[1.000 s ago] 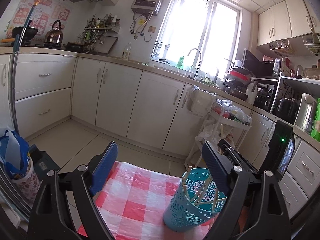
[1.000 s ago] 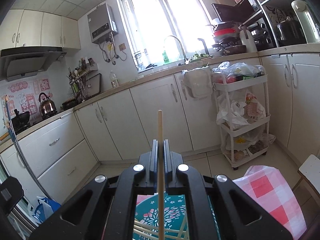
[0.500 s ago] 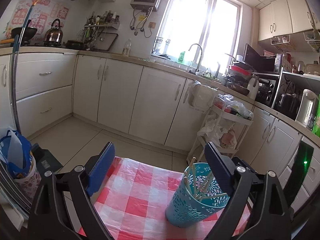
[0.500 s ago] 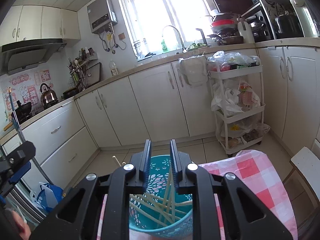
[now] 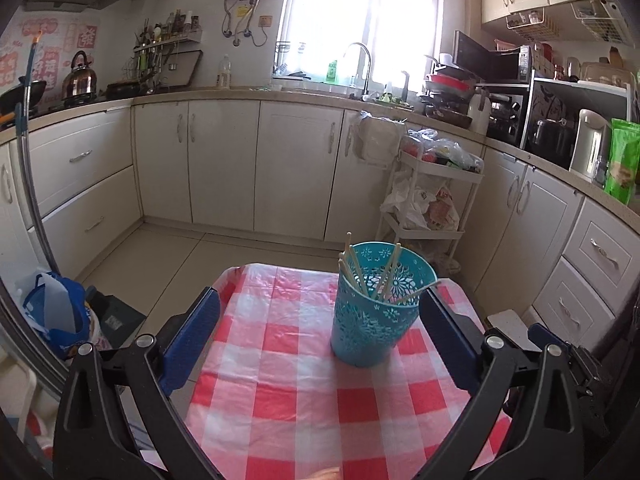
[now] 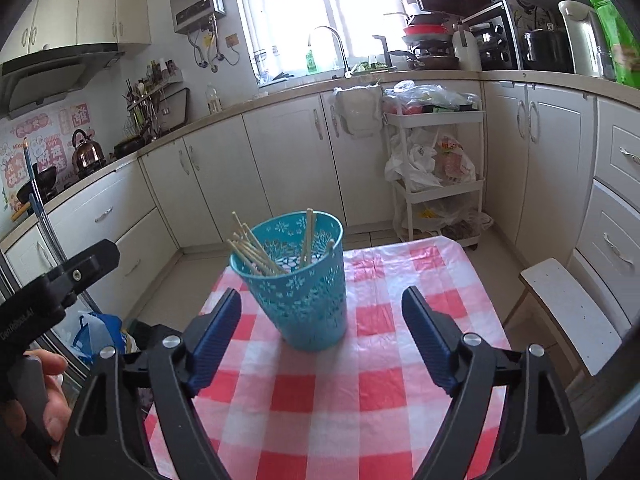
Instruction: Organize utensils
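Teal cup stands upright on the surface, which wears a red/white check cloth. Cup sits toward the far edge, nearer the far right corner in the left wrist view. Its wall is perforated w/ a flower pattern, so the inside shows through.

Inside: a bunch of pale chopsticks, all tips-up, leaning against the rim. In the right wrist view most of them fan toward the left side of the rim, one or two stand near the back, steeper. One stick lies low across the rim on the right side in the left wrist view, its end close to the left gripper's right finger. Exact count can't be told.

Left gripper: jaws spread wide, have just been opening a bit more, nothing between the pads; cup sits ahead, just inside the right finger's line, not touched.

Right gripper: jaws released, just been opening fast, no stick in them now; cup's base shows between the two blue pads but beyond them, apart.

A hand on the left gripper's grip shows at the left edge of the right wrist view. Rest of the cloth near the near edge is bare.
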`<state>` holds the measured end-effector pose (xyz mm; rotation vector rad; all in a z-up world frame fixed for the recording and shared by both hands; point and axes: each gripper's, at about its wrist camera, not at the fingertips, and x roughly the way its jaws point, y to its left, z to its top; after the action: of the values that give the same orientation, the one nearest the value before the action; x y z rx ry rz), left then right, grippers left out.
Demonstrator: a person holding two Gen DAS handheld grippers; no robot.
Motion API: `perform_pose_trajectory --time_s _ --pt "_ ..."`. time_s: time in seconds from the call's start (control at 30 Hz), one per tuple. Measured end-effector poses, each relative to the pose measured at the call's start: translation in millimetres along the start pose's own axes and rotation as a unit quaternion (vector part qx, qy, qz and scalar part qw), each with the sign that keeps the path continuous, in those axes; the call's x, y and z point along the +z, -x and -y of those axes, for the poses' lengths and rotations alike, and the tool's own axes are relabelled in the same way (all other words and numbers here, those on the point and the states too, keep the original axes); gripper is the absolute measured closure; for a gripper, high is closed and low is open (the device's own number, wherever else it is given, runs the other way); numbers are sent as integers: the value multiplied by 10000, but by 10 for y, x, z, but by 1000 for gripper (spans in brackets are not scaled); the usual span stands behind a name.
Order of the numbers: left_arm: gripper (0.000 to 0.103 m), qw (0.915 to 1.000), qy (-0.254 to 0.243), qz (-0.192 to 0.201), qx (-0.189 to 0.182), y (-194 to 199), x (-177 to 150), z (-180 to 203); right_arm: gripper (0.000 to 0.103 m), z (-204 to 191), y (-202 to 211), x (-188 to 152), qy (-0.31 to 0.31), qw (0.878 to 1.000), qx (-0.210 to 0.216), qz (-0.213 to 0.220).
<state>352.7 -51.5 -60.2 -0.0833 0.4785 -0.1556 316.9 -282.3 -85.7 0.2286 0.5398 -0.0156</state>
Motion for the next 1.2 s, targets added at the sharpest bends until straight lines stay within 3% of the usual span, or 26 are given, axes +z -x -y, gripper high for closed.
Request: perform_pose_trajectory --time_s 0.3,0.77,0.97,1.2 --pt "7 9998 107 -41 132 789 -160 8 18 -69 658 -260 -82 9999 -25 -90" --pt "7 9994 -2 -147 311 1467 -219 27 12 -118 1453 -329 -38 10000 -2 -27" --pt "7 9992 -236 -274 171 1781 -256 125 7 -87 1876 -337 -10 9999 116 -9" --pt "7 9986 -342 -273 301 2181 -348 167 7 -72 2329 -409 -284 9991 286 -141"
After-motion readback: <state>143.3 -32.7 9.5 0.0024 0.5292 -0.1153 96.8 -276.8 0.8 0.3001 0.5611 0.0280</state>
